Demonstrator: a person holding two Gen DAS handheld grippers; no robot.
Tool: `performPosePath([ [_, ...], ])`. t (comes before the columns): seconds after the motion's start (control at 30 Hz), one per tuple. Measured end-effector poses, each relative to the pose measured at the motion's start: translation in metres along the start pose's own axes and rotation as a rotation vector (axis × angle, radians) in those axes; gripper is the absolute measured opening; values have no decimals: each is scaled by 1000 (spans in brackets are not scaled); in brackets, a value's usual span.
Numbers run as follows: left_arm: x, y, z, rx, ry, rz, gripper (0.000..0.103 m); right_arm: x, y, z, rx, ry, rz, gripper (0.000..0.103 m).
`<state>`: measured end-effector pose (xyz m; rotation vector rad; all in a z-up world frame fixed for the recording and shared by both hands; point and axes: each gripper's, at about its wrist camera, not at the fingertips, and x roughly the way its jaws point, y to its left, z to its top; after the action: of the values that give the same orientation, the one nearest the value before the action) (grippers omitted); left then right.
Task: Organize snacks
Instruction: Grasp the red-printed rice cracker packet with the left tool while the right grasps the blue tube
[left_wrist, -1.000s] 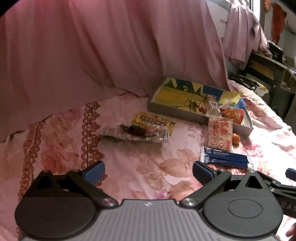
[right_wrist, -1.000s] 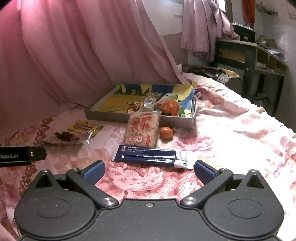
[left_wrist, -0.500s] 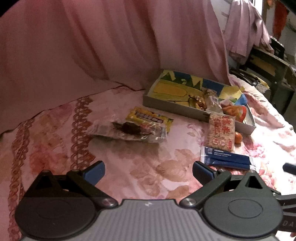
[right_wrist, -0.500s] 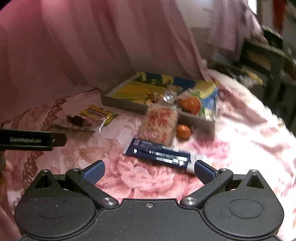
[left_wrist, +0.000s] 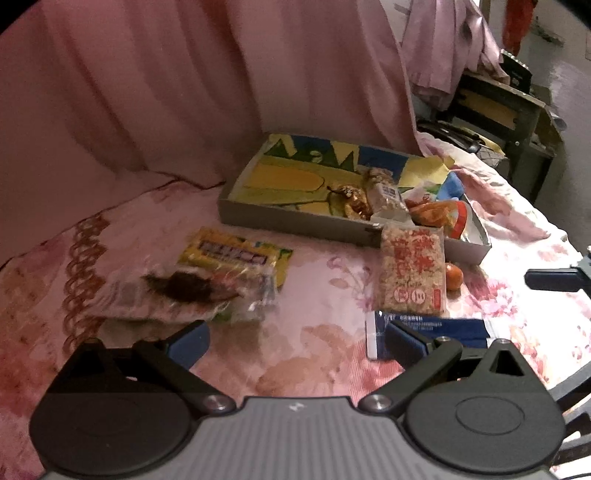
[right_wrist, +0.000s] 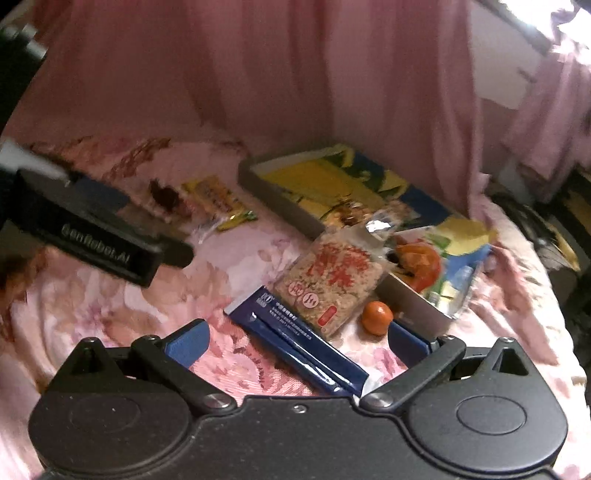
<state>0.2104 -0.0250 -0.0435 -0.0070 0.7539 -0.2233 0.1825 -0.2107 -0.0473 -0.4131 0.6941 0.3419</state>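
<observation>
Both grippers hang over a pink flowery bed cover (left_wrist: 321, 354). L gripper (left_wrist: 295, 338) is wide open w/ nothing in it. R gripper (right_wrist: 297, 341) is wide open too, empty, w/ the dark blue packet (right_wrist: 295, 343) lying on the cover between its blue fingers (right_wrist: 188, 341).

In the left cam, the gray box (left_wrist: 295, 221) sits at 12 o'clock. It has some snacks inside at its right end. The rice cracker pack (left_wrist: 412, 271) leans on the box's front wall at 1 o'clock. A small orange (left_wrist: 453, 277) sits just beside that pack, at its 3 o'clock. The yellow snack bag (left_wrist: 236, 254) is at 11 o'clock, & a clear bag w/ a dark snack (left_wrist: 192, 291) lies partly on top of it. The pink curtain (left_wrist: 184, 85) hangs behind.
</observation>
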Motion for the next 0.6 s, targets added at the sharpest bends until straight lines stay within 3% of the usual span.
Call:
performPosePath([
  [0.4,52,-15,31,-20,-67,-133,103,45,-25,-7,-48,77,142,101],
  [0.6,75,-37,41,22,-57,-225,103,53,-27,-8,-52,108,128,98],
])
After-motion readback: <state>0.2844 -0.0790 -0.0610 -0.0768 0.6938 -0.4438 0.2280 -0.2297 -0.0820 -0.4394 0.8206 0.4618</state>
